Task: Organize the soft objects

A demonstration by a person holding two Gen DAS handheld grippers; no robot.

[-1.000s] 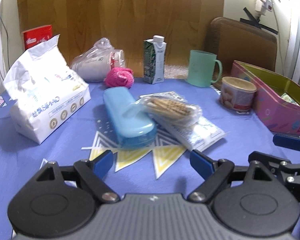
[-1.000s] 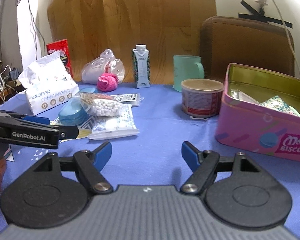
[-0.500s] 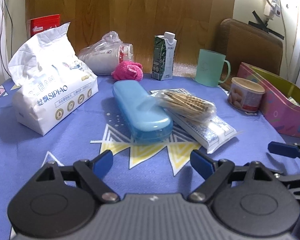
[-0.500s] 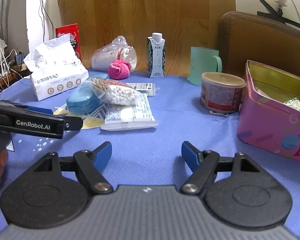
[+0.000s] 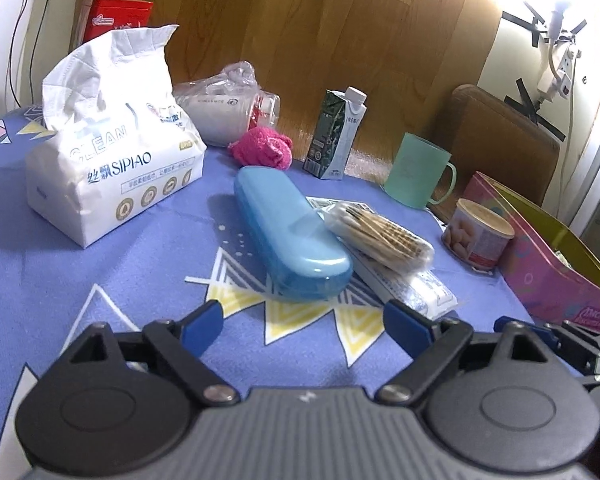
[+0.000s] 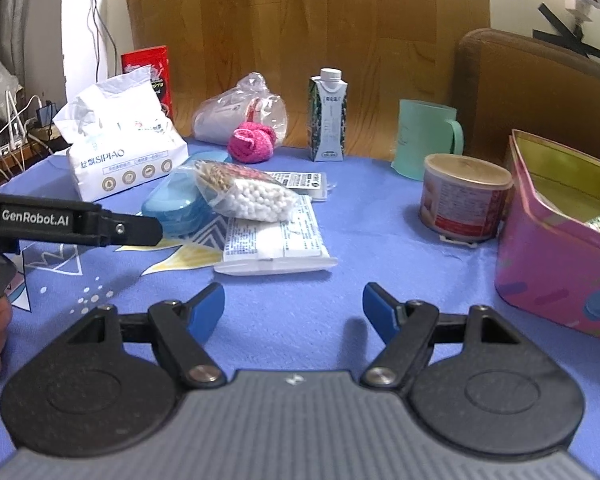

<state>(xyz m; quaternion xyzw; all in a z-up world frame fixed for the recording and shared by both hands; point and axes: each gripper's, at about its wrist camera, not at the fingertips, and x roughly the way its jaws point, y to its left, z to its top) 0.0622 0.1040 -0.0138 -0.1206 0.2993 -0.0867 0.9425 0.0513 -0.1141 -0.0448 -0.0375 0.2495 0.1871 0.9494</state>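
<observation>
While both tools hover low over the blue patterned tablecloth [image 6: 340, 208], the left gripper [image 5: 303, 322] has its blue-tipped jaws spread wide apart, nothing between them, and the right gripper [image 6: 293, 307] is likewise spread and empty. Soft stuff: crumpled pink knitted cloth ball [image 5: 262, 148] sits at the far middle, just in front of a clear plastic bag of white items [image 5: 228, 108]; big white soft tissue pack [image 5: 108, 168] stands far left, its torn top open. Long light-blue hard plastic case [image 5: 290, 236] lies in the centre, straight ahead of the left gripper, with a clear bag of cotton swabs [image 5: 380, 236] leaning on its right edge and resting on a flat white printed packet [image 6: 274, 242]. Green-and-white drink carton [image 5: 335, 134] stands upright beyond, mint-green plastic mug [image 5: 418, 170] to its right, then a round lidded tin can [image 5: 476, 236] nearer. Open pink biscuit tin [image 6: 556, 256] at the right edge, some wrapped items inside. Red box [image 5: 116, 20] behind the tissue pack. From the right wrist view the left gripper's black arm shows at the left, near the case, not touching it.
</observation>
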